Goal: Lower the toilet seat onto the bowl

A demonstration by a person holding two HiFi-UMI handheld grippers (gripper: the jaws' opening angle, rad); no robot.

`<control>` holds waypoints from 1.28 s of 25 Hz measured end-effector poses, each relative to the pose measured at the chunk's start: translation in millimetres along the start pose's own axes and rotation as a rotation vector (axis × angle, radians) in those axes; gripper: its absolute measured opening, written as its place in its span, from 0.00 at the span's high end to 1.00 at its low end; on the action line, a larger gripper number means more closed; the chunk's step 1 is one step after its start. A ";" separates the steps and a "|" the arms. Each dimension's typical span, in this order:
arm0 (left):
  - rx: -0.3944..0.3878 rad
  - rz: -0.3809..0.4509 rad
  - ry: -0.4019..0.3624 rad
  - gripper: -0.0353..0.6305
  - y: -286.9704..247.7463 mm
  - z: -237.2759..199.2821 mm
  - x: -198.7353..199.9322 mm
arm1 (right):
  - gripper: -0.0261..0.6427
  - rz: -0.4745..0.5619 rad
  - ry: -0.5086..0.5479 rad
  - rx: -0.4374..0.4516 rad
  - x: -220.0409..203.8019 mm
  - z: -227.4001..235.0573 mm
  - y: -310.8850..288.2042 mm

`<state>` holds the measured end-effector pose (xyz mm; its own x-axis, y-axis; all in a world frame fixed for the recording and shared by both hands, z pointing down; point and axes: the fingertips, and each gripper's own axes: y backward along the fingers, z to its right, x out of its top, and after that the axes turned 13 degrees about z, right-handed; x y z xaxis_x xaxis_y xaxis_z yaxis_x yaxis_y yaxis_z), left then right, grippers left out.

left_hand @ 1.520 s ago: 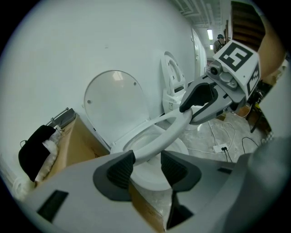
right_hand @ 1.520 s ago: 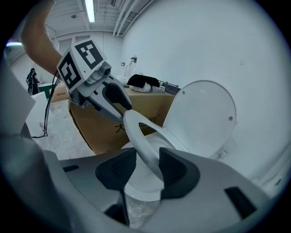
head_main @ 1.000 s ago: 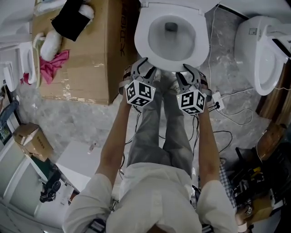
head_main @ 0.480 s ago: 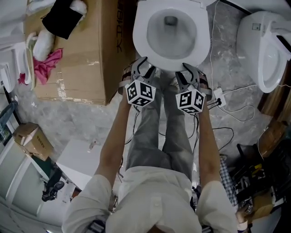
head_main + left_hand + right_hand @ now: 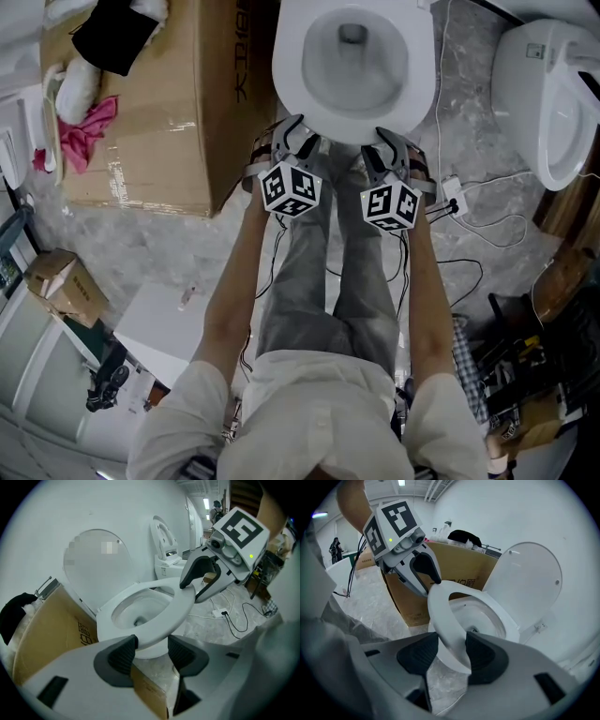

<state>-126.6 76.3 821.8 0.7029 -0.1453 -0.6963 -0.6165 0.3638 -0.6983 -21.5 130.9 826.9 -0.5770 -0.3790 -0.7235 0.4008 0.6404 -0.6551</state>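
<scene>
A white toilet seat lies over the bowl, its front rim still tilted a little above it in the right gripper view. My left gripper holds the front rim at its left, pads against the seat. At the rim's right my right gripper has the seat between its pads; its jaws have just been opening, but both pads still touch the rim. The round lid stands upright behind the bowl.
A large cardboard box stands to the left of the toilet, with a pink cloth and a black thing on it. A second toilet is at the right. White cables and a power strip lie on the floor. The person's legs stand just before the bowl.
Both grippers have sunk a little with the seat's front rim between their jaws. In the head view the toilet and box have slid up.
</scene>
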 end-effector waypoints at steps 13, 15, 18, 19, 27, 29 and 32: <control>-0.036 -0.047 -0.023 0.60 -19.2 14.9 -30.8 | 0.66 -0.043 0.036 0.041 -30.0 -18.6 -20.4; -0.041 -0.051 -0.026 0.60 -22.5 16.4 -35.1 | 0.66 -0.051 0.043 0.042 -34.2 -20.6 -23.9; -0.051 -0.057 -0.026 0.60 -27.1 18.8 -41.0 | 0.66 -0.064 0.051 0.044 -40.7 -23.5 -28.7; -0.054 -0.059 -0.026 0.60 -28.2 19.7 -42.6 | 0.66 -0.068 0.054 0.046 -42.6 -24.6 -29.8; -0.074 -0.096 -0.033 0.60 -41.1 26.5 -59.7 | 0.66 -0.123 0.085 0.055 -61.4 -33.0 -43.1; -0.075 -0.102 -0.035 0.60 -43.9 27.5 -63.2 | 0.65 -0.133 0.093 0.054 -64.8 -34.6 -46.0; -0.081 -0.107 -0.035 0.60 -47.7 28.3 -67.4 | 0.65 -0.143 0.099 0.057 -69.2 -35.9 -49.9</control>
<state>-134.6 94.7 906.7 0.7771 -0.1469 -0.6119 -0.5630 0.2720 -0.7804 -27.1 149.2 917.5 -0.6969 -0.3943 -0.5991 0.3478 0.5447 -0.7631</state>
